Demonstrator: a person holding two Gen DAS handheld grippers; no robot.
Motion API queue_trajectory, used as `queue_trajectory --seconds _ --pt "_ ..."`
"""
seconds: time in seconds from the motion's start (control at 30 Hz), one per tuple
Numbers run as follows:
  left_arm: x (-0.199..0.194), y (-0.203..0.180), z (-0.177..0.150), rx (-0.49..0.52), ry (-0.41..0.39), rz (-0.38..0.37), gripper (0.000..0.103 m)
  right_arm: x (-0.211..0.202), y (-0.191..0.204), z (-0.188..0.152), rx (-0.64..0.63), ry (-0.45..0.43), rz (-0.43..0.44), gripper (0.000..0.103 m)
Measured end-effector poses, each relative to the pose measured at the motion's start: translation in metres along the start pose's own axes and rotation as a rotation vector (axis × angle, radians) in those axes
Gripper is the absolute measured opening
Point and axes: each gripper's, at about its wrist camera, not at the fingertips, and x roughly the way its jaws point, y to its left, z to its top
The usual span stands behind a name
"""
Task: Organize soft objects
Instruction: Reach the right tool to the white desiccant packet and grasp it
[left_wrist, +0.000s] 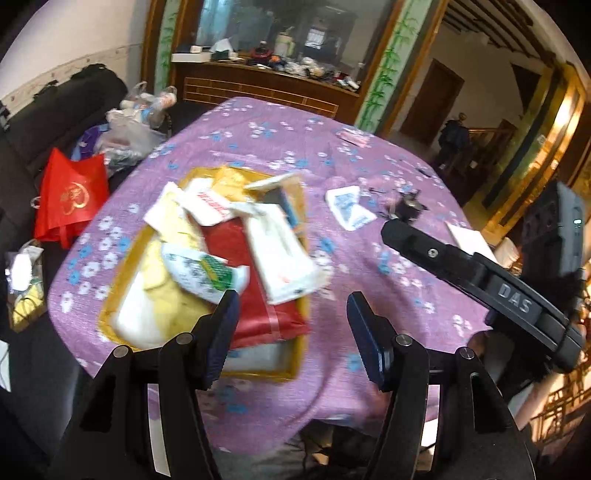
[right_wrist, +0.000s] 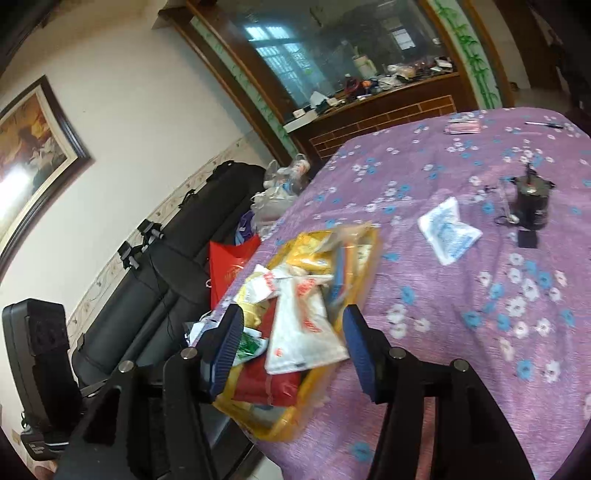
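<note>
Indoors, a lived-in room: table (left_wrist: 369, 266) draped in a purple cloth printed with white and blue flowers. Yellow tray (left_wrist: 295, 363) sat on the cloth near the table's left edge, heaped with soft packets (left_wrist: 284, 254) — white, red and yellow pouches, one with a green label; picture blurred, so the print was unreadable. One loose white-and-blue packet (right_wrist: 448, 230) lay flat on the cloth, well apart from the tray, near a small dark jar (right_wrist: 532, 205). A pink item and a pen lay at the far end.

Left gripper (left_wrist: 291, 332) hung above the tray's near end, jaws spread, nothing between them. Right gripper (right_wrist: 293, 345) likewise above the tray, jaws apart, pads touching nothing.

Beyond the table: a wooden sideboard (left_wrist: 258, 81) cluttered on top, under a large framed mirror with bamboo-painted borders. Black sofa (right_wrist: 177, 251) along the white wall, a framed painting (right_wrist: 33, 147) above it. Red bag (left_wrist: 72, 194) and plastic bags stood between sofa and table
</note>
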Motion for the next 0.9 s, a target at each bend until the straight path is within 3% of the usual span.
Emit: queue_trajectory --seconds 0.27,0.57,0.9 --pt "0.025 -0.030 0.010 -0.026 0.065 -0.135 0.060 -0.012 -0.058 0.006 0.093 0.017 -0.036 0.064" --pt "0.070 -0.049 0.039 -0.053 0.130 -0.173 0.060 0.009 -0.117 0.027 0.188 0.054 -0.048 0.064" --pt "0.106 -0.055 0.087 -0.096 0.143 -0.193 0.060 0.079 -0.172 0.084 0.276 0.153 -0.079 0.064"
